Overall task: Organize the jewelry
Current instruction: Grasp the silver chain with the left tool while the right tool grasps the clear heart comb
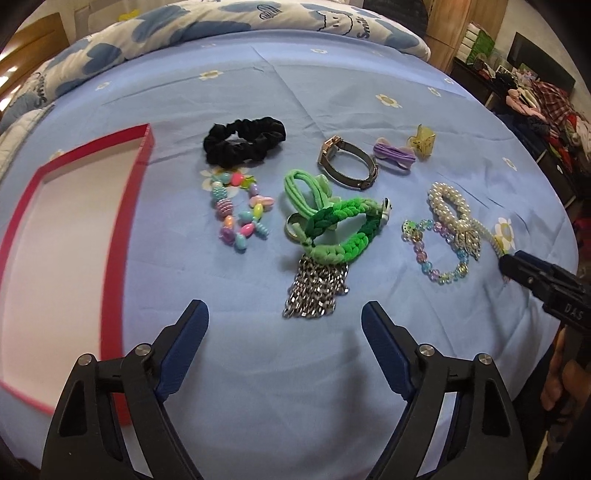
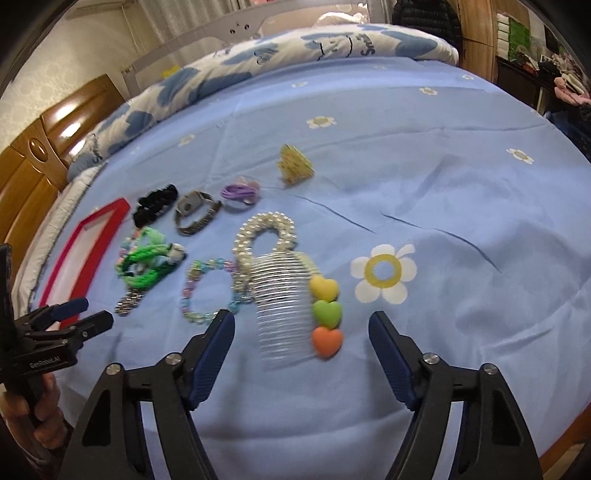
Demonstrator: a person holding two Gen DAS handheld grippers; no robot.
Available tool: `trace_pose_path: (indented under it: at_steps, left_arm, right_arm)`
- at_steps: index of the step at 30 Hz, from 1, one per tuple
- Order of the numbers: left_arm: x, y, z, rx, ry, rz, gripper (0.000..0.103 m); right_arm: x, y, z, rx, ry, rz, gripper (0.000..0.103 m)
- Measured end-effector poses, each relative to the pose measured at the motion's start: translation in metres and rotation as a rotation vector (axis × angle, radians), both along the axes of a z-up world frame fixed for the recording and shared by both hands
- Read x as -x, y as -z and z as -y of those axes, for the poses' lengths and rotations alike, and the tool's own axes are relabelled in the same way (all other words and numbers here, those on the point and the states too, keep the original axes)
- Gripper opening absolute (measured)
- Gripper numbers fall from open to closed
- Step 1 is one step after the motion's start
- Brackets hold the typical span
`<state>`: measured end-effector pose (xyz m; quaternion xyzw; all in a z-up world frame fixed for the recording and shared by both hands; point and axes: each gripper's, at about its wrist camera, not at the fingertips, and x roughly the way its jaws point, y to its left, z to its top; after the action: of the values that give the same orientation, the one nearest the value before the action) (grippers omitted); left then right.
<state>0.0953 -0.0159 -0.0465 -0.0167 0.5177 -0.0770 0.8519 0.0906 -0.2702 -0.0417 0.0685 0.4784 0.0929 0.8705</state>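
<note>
Jewelry lies spread on a blue bedspread (image 1: 332,369). A red-rimmed box lid (image 1: 140,155) lies at the left. My left gripper (image 1: 284,317) is open and empty, just short of a silver chain (image 1: 314,291) under a green braided bracelet (image 1: 343,229). My right gripper (image 2: 301,328) is open and empty, its fingers either side of a clear hair comb with three hearts (image 2: 325,314). A pearl scrunchie (image 2: 266,232) and a pastel bead bracelet (image 2: 207,288) lie beside the comb.
Also on the bed: a black scrunchie (image 1: 243,140), a watch (image 1: 347,162), a colourful bead bracelet (image 1: 240,210), a purple hair tie (image 1: 393,157) and a yellow claw clip (image 2: 295,164). A folded quilt (image 1: 221,29) lies behind. Cluttered shelves (image 1: 535,103) stand right.
</note>
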Motion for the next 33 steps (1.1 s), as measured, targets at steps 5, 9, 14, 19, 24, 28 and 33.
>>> trace_pose_path:
  at_steps: [5,9,14,19,24,28,33]
  left_arm:
    - [-0.014,0.01,0.004,0.034,0.023,-0.033,0.073]
    - [-0.017,0.014,0.006,0.029,0.034,-0.035,0.068]
    - [-0.013,0.013,0.006,0.043,0.061,-0.032,0.019]
    - [-0.006,0.009,0.001,0.071,0.062,-0.022,0.015]
    - [0.008,-0.003,-0.006,0.091,0.057,0.006,0.01]
    - [0.018,-0.016,-0.01,0.107,0.054,0.039,0.01]
    - [0.029,-0.033,-0.02,0.12,0.039,0.084,0.01]
  right_arm:
    - [-0.01,0.009,-0.005,0.007,-0.036,-0.022,0.069]
    - [-0.011,0.011,-0.003,0.0,-0.022,-0.025,0.054]
    - [-0.006,0.01,-0.001,-0.023,-0.012,-0.017,0.054]
    - [0.004,0.004,-0.001,-0.052,-0.004,-0.009,0.053]
    - [0.015,-0.006,-0.006,-0.071,-0.004,0.009,0.053]
    - [0.024,-0.017,-0.016,-0.089,-0.025,0.025,0.053]
    - [0.026,-0.027,-0.034,-0.114,-0.067,0.041,0.053]
